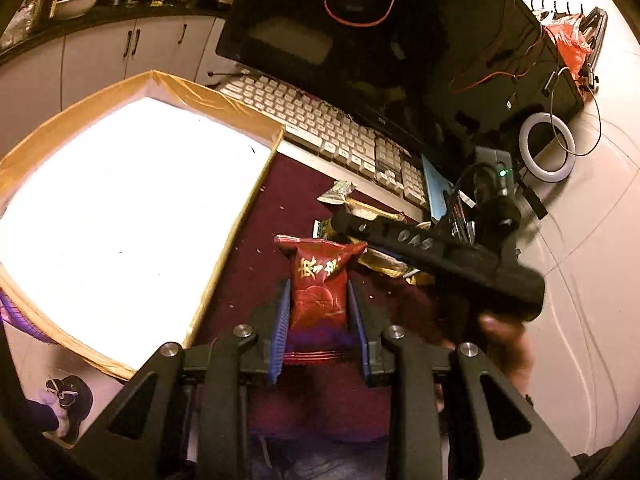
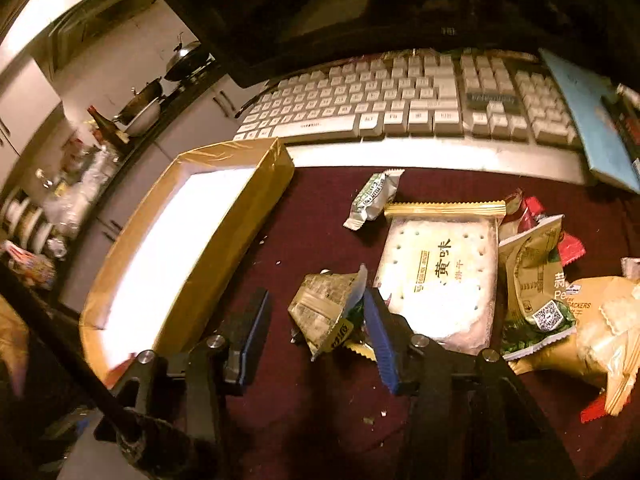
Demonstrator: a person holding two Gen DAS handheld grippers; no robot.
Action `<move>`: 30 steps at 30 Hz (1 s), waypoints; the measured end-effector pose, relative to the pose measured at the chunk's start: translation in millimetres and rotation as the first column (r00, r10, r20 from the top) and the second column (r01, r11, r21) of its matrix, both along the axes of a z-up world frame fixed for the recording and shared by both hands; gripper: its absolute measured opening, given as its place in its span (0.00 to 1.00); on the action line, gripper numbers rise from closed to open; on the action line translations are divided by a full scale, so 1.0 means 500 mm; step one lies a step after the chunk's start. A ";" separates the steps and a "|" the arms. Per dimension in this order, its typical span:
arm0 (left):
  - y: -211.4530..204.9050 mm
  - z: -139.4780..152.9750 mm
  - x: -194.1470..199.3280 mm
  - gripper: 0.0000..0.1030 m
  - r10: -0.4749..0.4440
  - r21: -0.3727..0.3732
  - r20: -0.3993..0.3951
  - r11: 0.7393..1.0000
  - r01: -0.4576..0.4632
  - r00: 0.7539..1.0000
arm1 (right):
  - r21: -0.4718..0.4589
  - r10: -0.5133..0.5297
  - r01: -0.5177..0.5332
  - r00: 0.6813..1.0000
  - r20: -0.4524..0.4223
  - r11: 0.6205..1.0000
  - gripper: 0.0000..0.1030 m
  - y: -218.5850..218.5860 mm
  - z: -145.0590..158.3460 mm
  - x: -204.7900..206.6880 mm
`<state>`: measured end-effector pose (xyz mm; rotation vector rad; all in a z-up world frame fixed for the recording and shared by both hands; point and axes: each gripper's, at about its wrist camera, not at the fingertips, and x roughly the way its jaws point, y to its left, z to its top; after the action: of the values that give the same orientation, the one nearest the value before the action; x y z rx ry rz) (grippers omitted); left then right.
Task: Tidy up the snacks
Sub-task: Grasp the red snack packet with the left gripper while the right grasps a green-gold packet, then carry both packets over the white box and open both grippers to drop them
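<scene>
Left wrist: our left hand-held gripper [image 1: 319, 312] clamps red packet [image 1: 319, 280] beside box [image 1: 240, 216]; right hand-held gripper [image 2: 316, 320] spread wide over green wrapper [image 2: 328, 304].

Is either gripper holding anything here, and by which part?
The left gripper holds a red snack packet by its lower half, one finger on each side. The right gripper is open and holds nothing.

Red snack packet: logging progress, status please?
Left tool shut on red snack packet. Right tool open over snack pile. Box unobstructed.
</scene>
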<state>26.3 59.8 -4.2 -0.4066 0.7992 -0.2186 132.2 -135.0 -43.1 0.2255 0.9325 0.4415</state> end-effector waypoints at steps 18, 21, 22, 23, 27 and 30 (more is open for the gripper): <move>0.011 0.001 0.001 0.29 0.008 -0.030 0.005 1.000 -0.007 1.000 | 0.089 0.029 -0.037 0.995 0.092 0.995 0.34 -0.037 0.027 -0.058; 0.027 0.011 -0.003 0.29 0.029 -0.035 0.015 0.999 -0.028 0.999 | 0.113 0.075 -0.090 0.989 0.125 0.989 0.34 -0.023 0.046 -0.072; 0.035 0.015 -0.005 0.29 0.041 -0.030 0.020 0.999 -0.040 0.999 | 0.125 0.093 -0.109 0.987 0.134 0.986 0.34 -0.013 0.053 -0.076; 0.045 0.020 -0.008 0.29 0.058 -0.024 0.026 0.998 -0.057 0.998 | 0.134 0.107 -0.127 0.984 0.143 0.983 0.34 -0.003 0.059 -0.079; 0.107 0.037 -0.018 0.29 0.155 -0.009 0.039 0.988 -0.155 0.987 | 0.149 0.185 -0.213 0.966 0.179 0.966 0.34 0.055 0.080 -0.078; 0.161 0.039 -0.024 0.29 0.239 0.015 0.037 0.971 -0.239 0.970 | 0.150 0.249 -0.277 0.951 0.181 0.949 0.34 0.104 0.082 -0.078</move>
<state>14.4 140.2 15.2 -0.4756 0.7108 0.0071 93.3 -82.9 -2.0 0.2209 0.7683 0.7800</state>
